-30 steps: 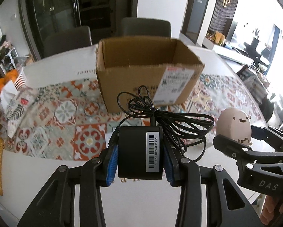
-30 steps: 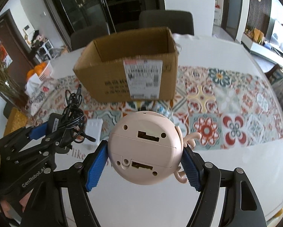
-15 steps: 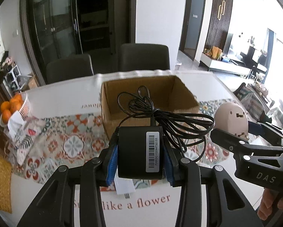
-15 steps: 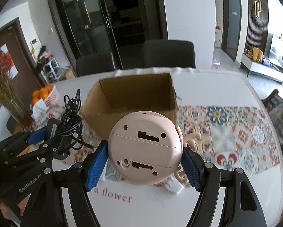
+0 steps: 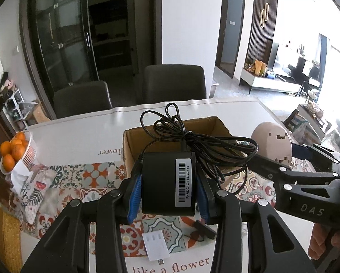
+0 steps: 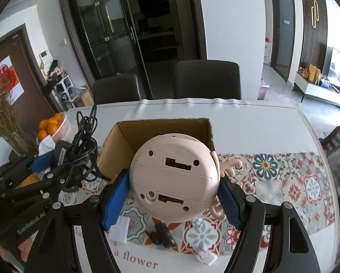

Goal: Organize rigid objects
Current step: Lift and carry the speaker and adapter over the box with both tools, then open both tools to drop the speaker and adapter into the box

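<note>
My left gripper [image 5: 167,188] is shut on a black power adapter [image 5: 167,182] with a bundled black cable [image 5: 192,141], held above the table in front of the open cardboard box [image 5: 133,145]. My right gripper [image 6: 173,195] is shut on a round pink toy [image 6: 173,179], held above the near wall of the same box [image 6: 120,150]. Each gripper shows in the other's view: the right one with the toy [image 5: 272,145], the left one with the adapter [image 6: 63,154]. The two are side by side.
On the patterned runner [image 6: 283,177] below lie a white USB charger [image 5: 156,245], a small black plug [image 6: 162,234] and a white adapter [image 6: 206,258]. A basket of oranges [image 5: 17,152] stands at the left. Two dark chairs [image 6: 206,79] stand behind the table.
Both grippers have risen with their loads, so the box now sits lower and farther in view and the small items on the runner have come into sight.
</note>
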A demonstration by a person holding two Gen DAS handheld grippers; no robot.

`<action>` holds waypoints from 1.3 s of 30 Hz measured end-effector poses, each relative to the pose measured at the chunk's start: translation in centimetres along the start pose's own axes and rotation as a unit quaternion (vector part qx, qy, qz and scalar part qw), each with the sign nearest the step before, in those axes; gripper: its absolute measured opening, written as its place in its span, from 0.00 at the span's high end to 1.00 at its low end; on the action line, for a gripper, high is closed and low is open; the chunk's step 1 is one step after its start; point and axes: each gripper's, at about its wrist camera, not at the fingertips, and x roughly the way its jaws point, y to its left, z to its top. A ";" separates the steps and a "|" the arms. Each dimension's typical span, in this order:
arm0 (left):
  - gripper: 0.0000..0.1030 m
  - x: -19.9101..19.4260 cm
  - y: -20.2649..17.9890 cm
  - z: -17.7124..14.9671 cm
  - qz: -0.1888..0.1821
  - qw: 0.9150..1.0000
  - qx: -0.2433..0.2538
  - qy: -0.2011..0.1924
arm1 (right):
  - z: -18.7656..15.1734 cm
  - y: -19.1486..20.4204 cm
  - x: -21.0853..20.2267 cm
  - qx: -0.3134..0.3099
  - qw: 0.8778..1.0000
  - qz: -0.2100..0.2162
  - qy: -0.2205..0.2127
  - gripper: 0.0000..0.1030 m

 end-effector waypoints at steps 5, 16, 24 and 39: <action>0.60 1.7 0.5 1.5 -0.002 1.000 -0.004 0.018 | 1.9 0.0 1.6 -0.011 1.000 -0.006 0.010 0.29; 0.60 7.8 1.9 3.2 -0.014 0.995 -0.014 0.097 | 3.7 -0.8 7.5 -0.003 0.996 0.018 0.086 0.29; 0.60 11.8 2.2 2.9 0.006 0.989 -0.008 0.145 | 3.7 -1.8 11.2 -0.001 0.992 0.007 0.127 0.29; 0.26 9.0 3.9 3.1 0.104 0.990 -0.027 0.094 | 4.1 -1.8 12.7 0.008 0.991 -0.004 0.132 0.26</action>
